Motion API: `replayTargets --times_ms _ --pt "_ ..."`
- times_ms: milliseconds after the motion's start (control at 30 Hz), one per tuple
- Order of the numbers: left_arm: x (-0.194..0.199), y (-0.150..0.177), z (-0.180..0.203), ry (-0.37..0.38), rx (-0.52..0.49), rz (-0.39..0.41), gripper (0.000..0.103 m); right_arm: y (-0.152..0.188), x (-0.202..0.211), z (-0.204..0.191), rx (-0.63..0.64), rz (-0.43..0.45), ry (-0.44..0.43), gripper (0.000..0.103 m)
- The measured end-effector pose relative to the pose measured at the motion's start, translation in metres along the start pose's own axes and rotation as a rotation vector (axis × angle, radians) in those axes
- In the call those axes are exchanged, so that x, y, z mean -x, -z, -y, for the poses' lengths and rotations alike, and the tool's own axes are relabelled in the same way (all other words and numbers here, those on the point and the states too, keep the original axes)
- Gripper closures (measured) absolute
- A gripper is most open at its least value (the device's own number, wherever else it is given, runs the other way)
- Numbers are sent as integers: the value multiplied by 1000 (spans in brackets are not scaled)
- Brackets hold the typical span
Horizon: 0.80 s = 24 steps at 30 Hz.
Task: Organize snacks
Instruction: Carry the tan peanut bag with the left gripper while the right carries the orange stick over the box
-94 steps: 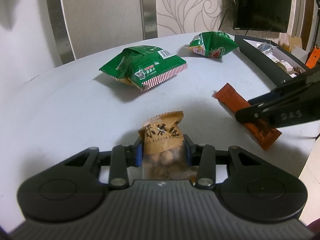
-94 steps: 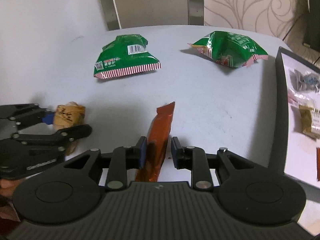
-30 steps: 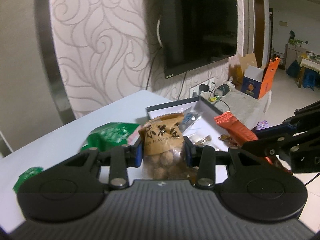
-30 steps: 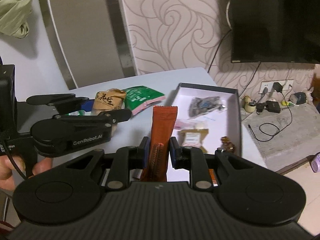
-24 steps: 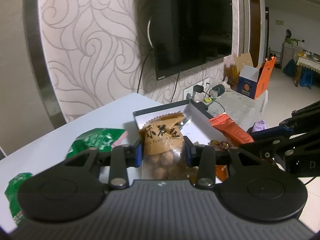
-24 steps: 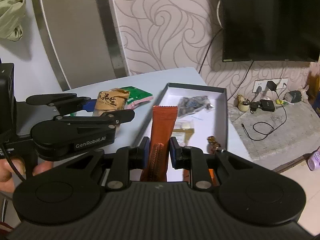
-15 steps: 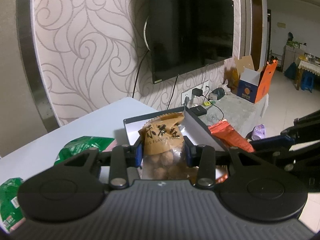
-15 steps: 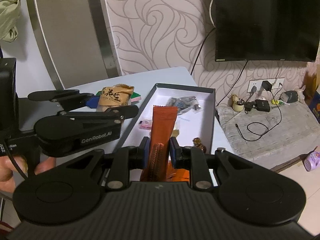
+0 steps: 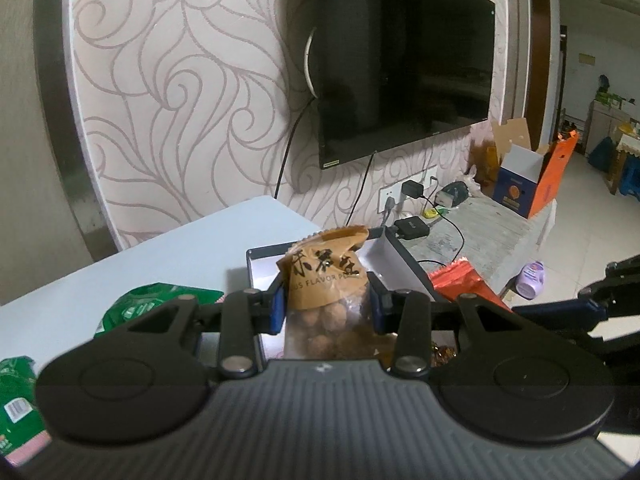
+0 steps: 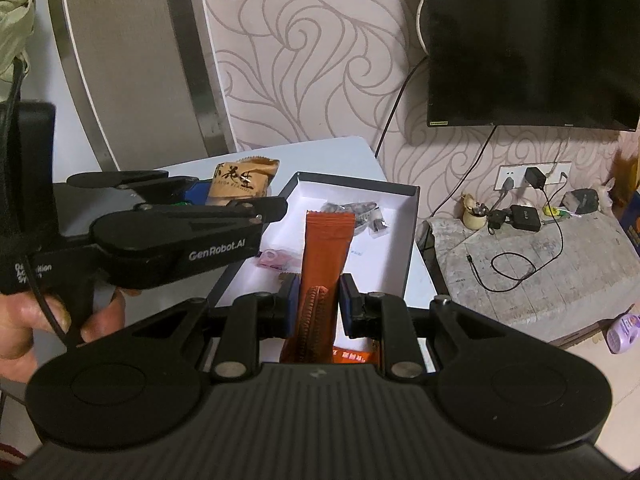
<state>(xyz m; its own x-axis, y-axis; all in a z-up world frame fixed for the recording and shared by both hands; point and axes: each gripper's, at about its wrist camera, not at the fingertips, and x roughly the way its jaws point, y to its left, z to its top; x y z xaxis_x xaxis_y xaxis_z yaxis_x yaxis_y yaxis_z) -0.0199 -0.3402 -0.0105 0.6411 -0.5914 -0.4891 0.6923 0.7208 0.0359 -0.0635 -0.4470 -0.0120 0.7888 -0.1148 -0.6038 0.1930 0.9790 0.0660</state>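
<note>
White table (image 9: 180,248), dark box (image 10: 412,216) at its edge. Left gripper (image 9: 325,304) clamps soft peanut pouch (image 9: 326,280) mid-body; right gripper (image 10: 319,300) pinches light, crinkly orange sachet (image 10: 326,248) low down.

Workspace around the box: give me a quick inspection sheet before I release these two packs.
Surface: pale table, bare near the wall.
Job's things: brown peanut pack and orange bar, both held over the open box; small wrapped snacks already lie inside it; two green bags on the table.
Clutter: cardboard carton, purple bottle on the floor.
Grippers: left hand-held gripper shut on the peanut pack; right hand-held gripper shut on the orange bar.
Cables: chargers and loose wires on the low bench; none on the table.
Surroundings: wall TV, swirl wallpaper.
</note>
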Motion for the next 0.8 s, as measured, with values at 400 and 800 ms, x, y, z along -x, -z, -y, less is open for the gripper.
replayTargets --times_ms 400,800 --pt "-18 -9 0 -24 -12 -15 60 0 -15 3 2 -33 -32 78" --pt "-32 -19 0 -26 -35 -11 60 16 -19 -7 -3 -82 -64 78"
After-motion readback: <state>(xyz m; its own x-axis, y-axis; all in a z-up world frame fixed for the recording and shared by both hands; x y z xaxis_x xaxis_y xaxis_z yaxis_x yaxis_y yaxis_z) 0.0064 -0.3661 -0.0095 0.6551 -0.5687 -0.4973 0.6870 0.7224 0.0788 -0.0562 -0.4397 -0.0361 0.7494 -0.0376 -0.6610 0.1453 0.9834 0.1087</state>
